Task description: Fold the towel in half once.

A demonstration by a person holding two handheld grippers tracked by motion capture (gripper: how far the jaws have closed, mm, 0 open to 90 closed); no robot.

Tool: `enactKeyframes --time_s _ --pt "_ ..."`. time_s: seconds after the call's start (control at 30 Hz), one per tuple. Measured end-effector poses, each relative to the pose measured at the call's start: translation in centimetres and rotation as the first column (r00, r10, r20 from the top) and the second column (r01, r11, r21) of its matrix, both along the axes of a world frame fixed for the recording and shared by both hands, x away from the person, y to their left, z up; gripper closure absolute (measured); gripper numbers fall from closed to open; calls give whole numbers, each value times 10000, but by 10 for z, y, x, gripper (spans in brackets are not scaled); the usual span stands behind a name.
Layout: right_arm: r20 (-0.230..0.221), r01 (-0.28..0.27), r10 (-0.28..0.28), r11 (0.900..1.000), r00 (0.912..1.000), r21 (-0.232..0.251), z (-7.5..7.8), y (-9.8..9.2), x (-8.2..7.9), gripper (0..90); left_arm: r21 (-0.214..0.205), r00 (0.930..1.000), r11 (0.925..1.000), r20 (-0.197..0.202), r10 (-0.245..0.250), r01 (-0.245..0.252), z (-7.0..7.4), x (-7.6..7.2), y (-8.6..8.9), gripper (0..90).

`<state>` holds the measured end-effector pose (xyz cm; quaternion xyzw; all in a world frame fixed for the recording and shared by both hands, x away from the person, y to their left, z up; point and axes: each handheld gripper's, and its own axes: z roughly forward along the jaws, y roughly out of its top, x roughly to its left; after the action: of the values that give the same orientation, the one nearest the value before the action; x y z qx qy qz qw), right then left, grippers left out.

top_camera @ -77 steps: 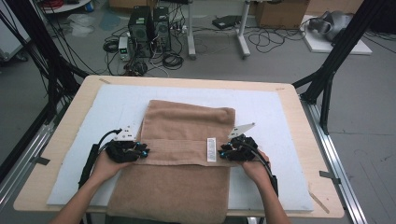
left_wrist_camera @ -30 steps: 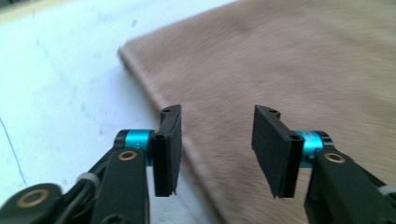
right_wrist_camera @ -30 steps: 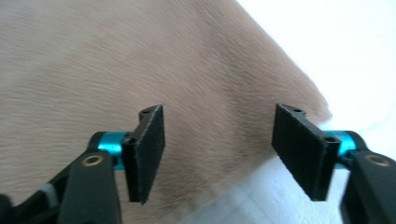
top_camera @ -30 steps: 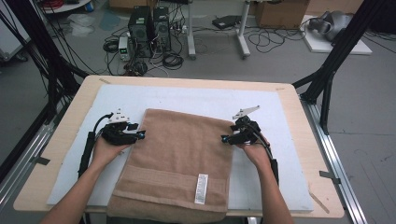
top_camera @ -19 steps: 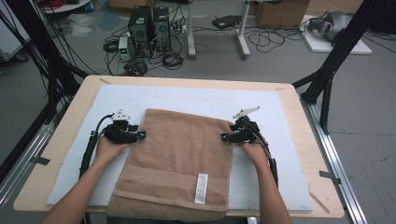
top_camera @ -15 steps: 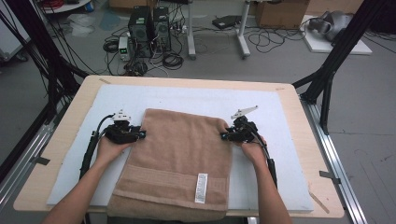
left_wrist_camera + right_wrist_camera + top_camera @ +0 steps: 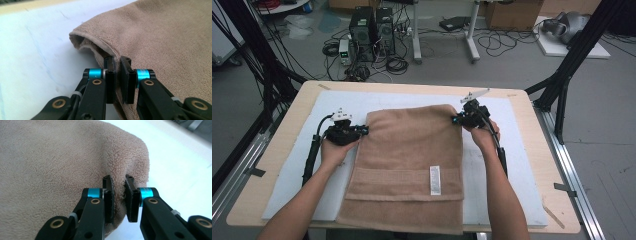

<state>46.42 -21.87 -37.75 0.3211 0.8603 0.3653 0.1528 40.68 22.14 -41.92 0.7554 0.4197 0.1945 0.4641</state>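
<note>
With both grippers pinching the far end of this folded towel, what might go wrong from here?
1. The left gripper bites only the towel edge; its layers gape beside the jaws, so the lower layer may slip free.
2. The right gripper pinches a small bunch near the corner, which could pull out.
3. The near end overhangs the table edge; that weight could skew the fold.

Towel flat on the mat, mat on the table. Left gripper at towel's left edge, right gripper at far right corner. Label near front hem.
</note>
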Motion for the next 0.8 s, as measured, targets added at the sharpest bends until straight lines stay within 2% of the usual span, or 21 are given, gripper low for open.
enactKeyframes --time_s 0.03,0.07,0.1,0.13,0.17,0.2,0.23,0.3,0.37,0.4,0.43,0.47,0.5,0.53,0.57,0.6,0.7,0.77,0.8 --pt "152 28 -29 10000 9999 13 6 1 4 804 -19 9993 9999 323 169 -169 3 2 0 836" --pt "268 128 -130 9999 9996 86 10 1 8 782 88 9994 9997 269 210 -212 3 7 -1 830" --pt "225 337 -337 9994 9992 2 10 1 12 694 279 9995 9992 85 294 -297 1 11 -3 804" --pt "336 649 -639 9975 9974 -288 7 2 16 563 397 9991 9985 -184 393 -385 -1 15 -4 734" --pt "388 1045 -1024 9930 9940 -548 3 3 17 507 336 9980 9986 -475 412 -397 -4 17 -4 649" --pt "121 1099 -1094 9927 9939 -487 -1 1 19 477 312 9972 9989 -660 359 -339 -6 17 -4 613" --pt "-138 1060 -1066 9935 9942 -409 -5 1 18 454 528 9969 9985 -754 209 -169 -7 16 -5 603" --pt "-312 902 -928 9930 9952 -768 -9 2 12 394 586 9975 9982 -694 -120 161 -7 10 -6 598" --pt "-367 635 -654 9966 9972 -521 -11 0 1 396 508 9972 9980 -664 -354 388 -4 4 -6 589" --pt "-509 558 -578 9976 9970 -400 -11 -1 -3 368 592 9968 9968 -621 -500 537 -2 1 -6 587" --pt "-983 474 -505 9983 9939 -340 -10 -2 -5 349 690 9964 9954 -566 -630 668 0 -2 -5 583" --pt "-1248 317 -338 9993 9916 -187 -9 -2 -9 356 658 9963 9952 -503 -695 728 2 -6 -4 577" --pt "-1170 131 -152 9997 9930 -185 -7 -2 -15 362 642 9959 9948 -494 -760 791 4 -9 -2 573" --pt "-734 35 -41 10000 9973 -88 -5 -2 -23 368 662 9955 9942 -480 -822 853 5 -11 -1 564" --pt "-529 -8 11 10000 9986 52 -4 -3 -29 368 653 9951 9936 -410 -898 923 7 -16 1 551" --pt "-488 -123 140 9993 9987 366 -2 -4 -36 366 644 9945 9930 -414 -962 987 9 -20 3 546" --pt "-222 -357 368 9981 9991 495 -2 -7 -51 363 578 9928 9912 -216 -1179 1190 11 -33 6 521" --pt "-214 -423 435 9977 9988 527 -2 -9 -59 362 766 9894 9867 -317 -1415 1435 13 -41 7 502" --pt "-154 -451 460 9973 9988 572 -3 -10 -63 364 738 9888 9862 -243 -1471 1485 13 -45 7 487"
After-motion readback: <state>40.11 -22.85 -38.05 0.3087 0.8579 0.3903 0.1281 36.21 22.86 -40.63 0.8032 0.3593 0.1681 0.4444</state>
